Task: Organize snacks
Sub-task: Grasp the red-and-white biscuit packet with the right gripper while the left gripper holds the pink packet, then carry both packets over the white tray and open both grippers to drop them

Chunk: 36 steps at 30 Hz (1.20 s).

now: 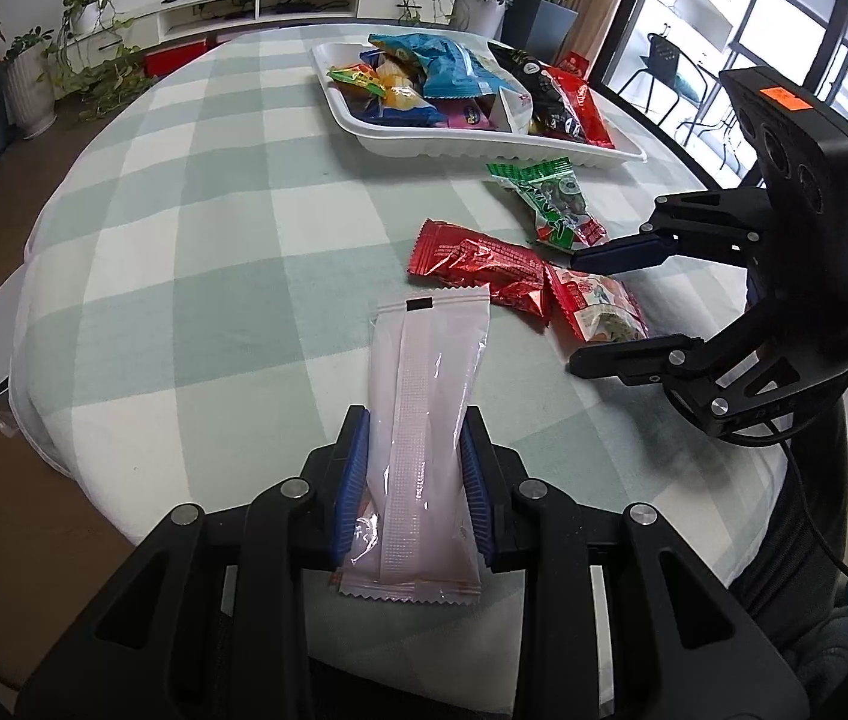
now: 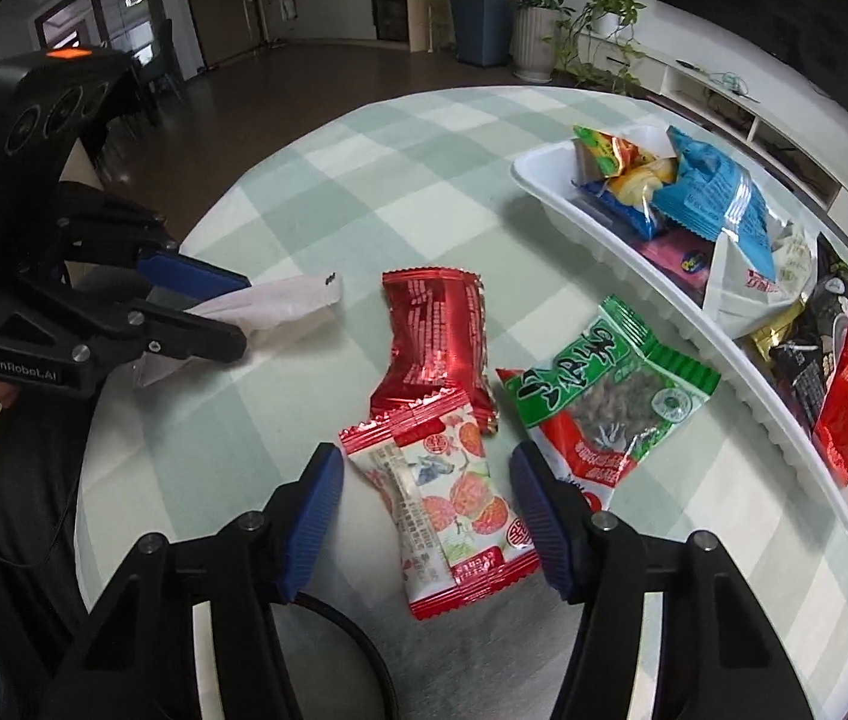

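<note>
The pale packet sits low in the middle of the left wrist view, pinched across its width between the blue pads of the left gripper, probably so it can be carried to the white tray at the upper middle of that frame, which is already heaped with snacks. Its printed face is turned away, so what it holds cannot be read. In the right wrist view the right gripper stands wide, one finger on each side of the flowered packet at lower centre without pinching it, seemingly lined up for a grasp. Just above lies the red packet, its near end tucked under the flowered one; the green packet lies beside them, its lower corner hidden by the right-hand finger. The tray's far end runs off to the right, and the packets deep in its pile are hard to tell apart.
</note>
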Available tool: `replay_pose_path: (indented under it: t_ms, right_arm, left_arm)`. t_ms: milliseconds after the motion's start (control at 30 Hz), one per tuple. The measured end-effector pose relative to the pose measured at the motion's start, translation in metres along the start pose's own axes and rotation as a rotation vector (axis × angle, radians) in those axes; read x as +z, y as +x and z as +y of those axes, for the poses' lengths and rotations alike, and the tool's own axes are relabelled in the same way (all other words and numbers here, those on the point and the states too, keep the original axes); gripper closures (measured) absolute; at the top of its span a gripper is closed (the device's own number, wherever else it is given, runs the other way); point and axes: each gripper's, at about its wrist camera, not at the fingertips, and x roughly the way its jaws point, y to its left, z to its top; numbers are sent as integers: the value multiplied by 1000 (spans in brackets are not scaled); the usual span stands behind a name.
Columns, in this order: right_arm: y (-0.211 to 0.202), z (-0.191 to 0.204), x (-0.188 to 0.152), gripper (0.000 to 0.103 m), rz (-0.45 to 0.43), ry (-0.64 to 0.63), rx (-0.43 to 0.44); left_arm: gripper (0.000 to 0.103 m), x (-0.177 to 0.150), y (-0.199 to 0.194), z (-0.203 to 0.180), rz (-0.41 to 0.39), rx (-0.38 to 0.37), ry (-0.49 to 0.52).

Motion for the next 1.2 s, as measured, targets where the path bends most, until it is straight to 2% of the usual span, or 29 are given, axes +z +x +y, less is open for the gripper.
replay_pose_path:
  t_ms: [67, 333, 533, 633, 800, 933, 1200]
  right_arm:
    - [0, 1, 1, 43, 11, -14, -3]
    - [-5, 9, -4, 63, 15, -35, -6]
    - [-10, 11, -13, 67, -16, 32, -16]
    - [-21, 11, -22, 68, -64, 106, -21]
    - [-50, 6, -45, 68, -203, 312, 3]
    - [-68, 2, -66, 68, -282, 442, 0]
    - [-99, -38, -86, 68, -379, 631, -38]
  left_arm:
    - [75, 0, 0, 0, -1, 2, 4]
    - [75, -1, 1, -7, -4, 14, 41]
    - [75, -3, 0, -10, -16, 16, 41]
    - [75, -4, -3, -11, -31, 8, 36]
    - [75, 0, -10, -17, -59, -22, 32]
    - [75, 6, -15, -21, -81, -48, 18]
    - [75, 33, -29, -21, -141, -99, -18]
